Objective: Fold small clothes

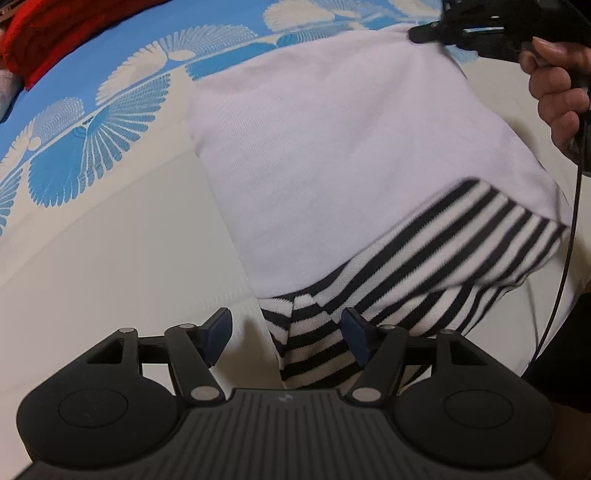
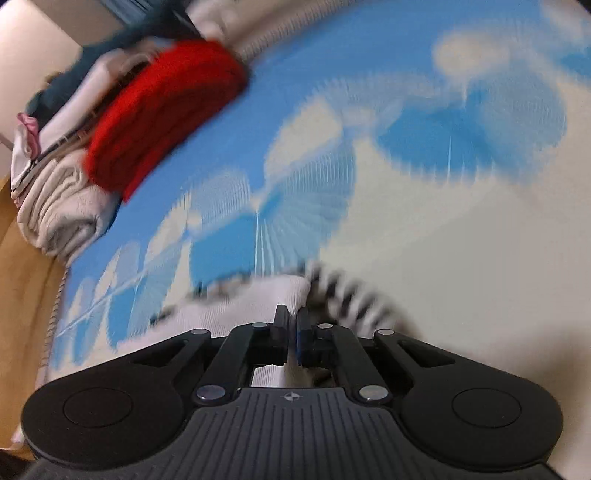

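Observation:
A small white garment [image 1: 332, 155] with black-and-white striped sleeves [image 1: 461, 240] lies on the blue-and-cream patterned bedsheet [image 1: 92, 155]. My left gripper [image 1: 286, 338] is open, its fingers on either side of a striped sleeve end [image 1: 314, 347] near me. My right gripper [image 1: 417, 33] shows at the far corner of the garment in the left wrist view. In the right wrist view it [image 2: 292, 325] is shut on the garment's white edge [image 2: 258, 299], with blurred stripes [image 2: 343, 291] beside it.
A stack of folded clothes with a red knit [image 2: 166, 110] on top and beige cloth [image 2: 62, 210] below sits at the bed's far left. The red knit also shows in the left wrist view [image 1: 40, 29]. A black cable [image 1: 569, 236] hangs on the right.

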`<act>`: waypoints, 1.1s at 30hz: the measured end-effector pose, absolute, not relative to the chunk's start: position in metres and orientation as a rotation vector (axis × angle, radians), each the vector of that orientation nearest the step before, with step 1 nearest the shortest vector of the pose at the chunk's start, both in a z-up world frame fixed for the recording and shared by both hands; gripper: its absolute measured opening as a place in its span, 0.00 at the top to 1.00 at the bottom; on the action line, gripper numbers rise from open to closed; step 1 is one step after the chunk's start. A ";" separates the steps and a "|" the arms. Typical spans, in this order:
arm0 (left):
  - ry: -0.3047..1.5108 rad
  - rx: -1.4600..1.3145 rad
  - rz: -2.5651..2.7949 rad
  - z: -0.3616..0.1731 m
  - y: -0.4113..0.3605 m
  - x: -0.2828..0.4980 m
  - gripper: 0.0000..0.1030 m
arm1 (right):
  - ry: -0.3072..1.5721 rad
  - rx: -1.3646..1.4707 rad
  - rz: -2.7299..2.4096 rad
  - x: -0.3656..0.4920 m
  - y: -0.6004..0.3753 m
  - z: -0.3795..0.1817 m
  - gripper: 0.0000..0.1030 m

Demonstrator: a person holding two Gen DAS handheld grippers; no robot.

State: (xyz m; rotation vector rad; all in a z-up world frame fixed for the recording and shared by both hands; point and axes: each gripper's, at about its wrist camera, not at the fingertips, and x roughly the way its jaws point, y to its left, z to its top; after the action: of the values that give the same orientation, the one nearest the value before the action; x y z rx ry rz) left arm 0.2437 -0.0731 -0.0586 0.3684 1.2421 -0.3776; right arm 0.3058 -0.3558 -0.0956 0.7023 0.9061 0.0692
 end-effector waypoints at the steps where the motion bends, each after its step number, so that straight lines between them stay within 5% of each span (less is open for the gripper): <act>1: 1.239 0.352 -0.379 -0.057 -0.073 0.244 0.30 | 0.885 0.685 0.042 0.306 -0.359 -0.092 0.98; 7: 1.233 0.388 -0.344 -0.055 -0.078 0.238 0.30 | 1.084 0.440 -0.106 0.305 -0.338 -0.113 0.92; 15: 1.186 0.342 -0.334 -0.035 -0.073 0.230 0.30 | 0.887 0.266 0.265 0.234 -0.311 -0.024 0.90; 21: 1.145 0.280 -0.304 -0.022 -0.067 0.221 0.30 | 1.191 -0.249 0.388 0.185 -0.255 -0.098 0.90; 25: 1.184 0.306 -0.277 -0.033 -0.069 0.217 0.30 | 1.228 -0.075 0.285 0.184 -0.280 -0.092 0.90; 29: 1.232 0.421 -0.234 -0.060 -0.071 0.208 0.27 | 1.349 -0.192 0.091 0.169 -0.295 -0.102 0.89; 33: 1.134 0.411 -0.196 -0.030 -0.063 0.192 0.28 | 1.129 0.043 0.025 0.147 -0.315 -0.033 0.82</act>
State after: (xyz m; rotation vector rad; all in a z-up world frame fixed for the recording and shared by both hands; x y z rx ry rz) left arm 0.1921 -0.0632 -0.0303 0.4114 1.1339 -0.1956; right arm 0.1465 -0.3153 -0.0333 0.0427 1.1285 0.0252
